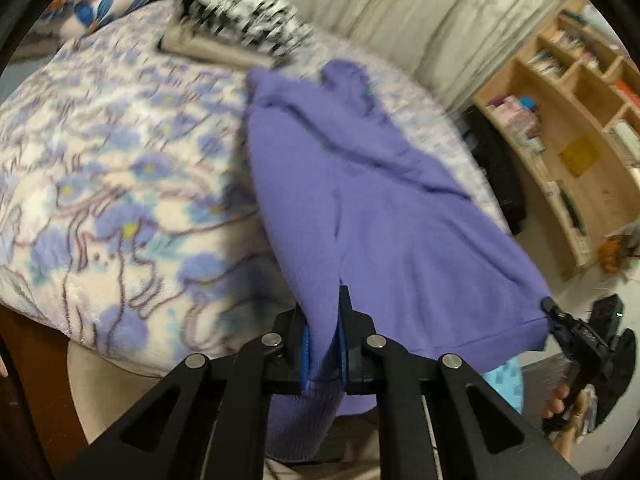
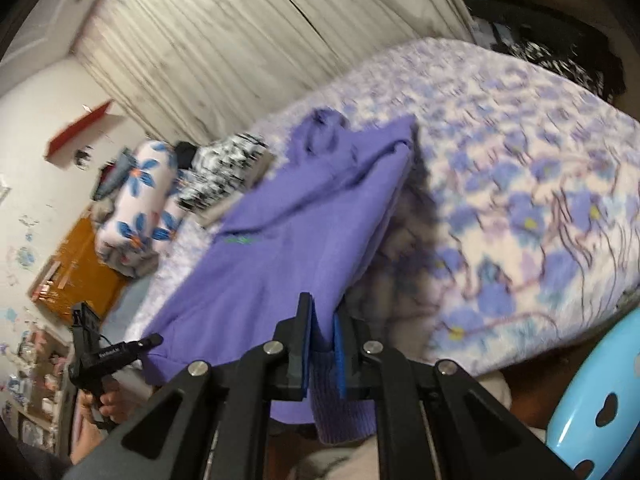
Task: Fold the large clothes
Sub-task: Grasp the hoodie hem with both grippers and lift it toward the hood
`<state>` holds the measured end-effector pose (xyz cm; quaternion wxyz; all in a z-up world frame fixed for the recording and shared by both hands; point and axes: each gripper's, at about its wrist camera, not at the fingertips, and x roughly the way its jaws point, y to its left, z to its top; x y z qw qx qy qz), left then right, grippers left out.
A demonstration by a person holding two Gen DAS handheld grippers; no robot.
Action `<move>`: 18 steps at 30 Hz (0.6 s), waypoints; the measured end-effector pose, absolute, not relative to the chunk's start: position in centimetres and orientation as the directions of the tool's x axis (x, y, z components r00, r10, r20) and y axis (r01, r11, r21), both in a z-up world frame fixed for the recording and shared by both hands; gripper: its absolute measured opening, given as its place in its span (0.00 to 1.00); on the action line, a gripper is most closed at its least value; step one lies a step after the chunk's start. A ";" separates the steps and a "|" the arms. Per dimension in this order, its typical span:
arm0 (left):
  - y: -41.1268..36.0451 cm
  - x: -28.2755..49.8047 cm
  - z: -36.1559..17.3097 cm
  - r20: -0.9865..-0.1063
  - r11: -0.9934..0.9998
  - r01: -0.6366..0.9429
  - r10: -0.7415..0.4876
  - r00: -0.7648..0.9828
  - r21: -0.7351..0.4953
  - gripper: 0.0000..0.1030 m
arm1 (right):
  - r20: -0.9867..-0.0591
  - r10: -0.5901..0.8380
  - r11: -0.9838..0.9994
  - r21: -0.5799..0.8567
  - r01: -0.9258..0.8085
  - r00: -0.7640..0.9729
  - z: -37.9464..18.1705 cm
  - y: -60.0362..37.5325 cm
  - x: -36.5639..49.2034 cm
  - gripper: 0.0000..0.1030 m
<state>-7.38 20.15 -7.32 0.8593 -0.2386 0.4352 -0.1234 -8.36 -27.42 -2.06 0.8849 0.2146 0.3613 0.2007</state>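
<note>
Purple sweater (image 1: 380,208) is stretched from the bed (image 1: 100,168) out to both tools; its far end with the neck lies on the floral blanket (image 2: 540,184), near hem hangs in the air off the bed edge.

Left tool (image 1: 324,340) is clamped on the ribbed hem, cloth pinched between the blue pads (image 1: 305,354); right tool (image 2: 320,344) is likewise closed on the hem at the other corner; each one shows in the other's camera, gripping a hem corner, well apart, so the hem is taut between them.

Progress, my read: early; the sweater is roughly halved lengthwise or bunched with a sleeve tucked under, can't tell which due to motion blur; no neat crosswise fold visible yet; left to do: bring the hem up over the body toward the neck, lay flat, smooth.

Around it: a folded black-and-white garment (image 1: 240,12) and a flowered pillow (image 2: 140,200) sit at the head of the bed, near the neck end; curtain (image 1: 420,8) behind; bookshelf (image 1: 568,128) past the bed; blue stool (image 2: 600,392) beside the right tool.
</note>
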 end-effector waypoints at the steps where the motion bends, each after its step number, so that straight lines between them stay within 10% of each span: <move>1: 19.7 -8.0 -6.0 -0.668 0.852 0.033 -0.433 0.605 -0.522 0.08 | -0.535 0.522 0.821 0.527 -0.220 0.664 -1.2 -27.2 -8.7 0.08; 18: 26.2 4.9 -2.6 -0.602 0.739 -0.124 -0.426 0.676 -0.662 0.09 | -0.446 0.535 0.703 0.706 -0.085 0.717 2.2 -30.9 2.8 0.08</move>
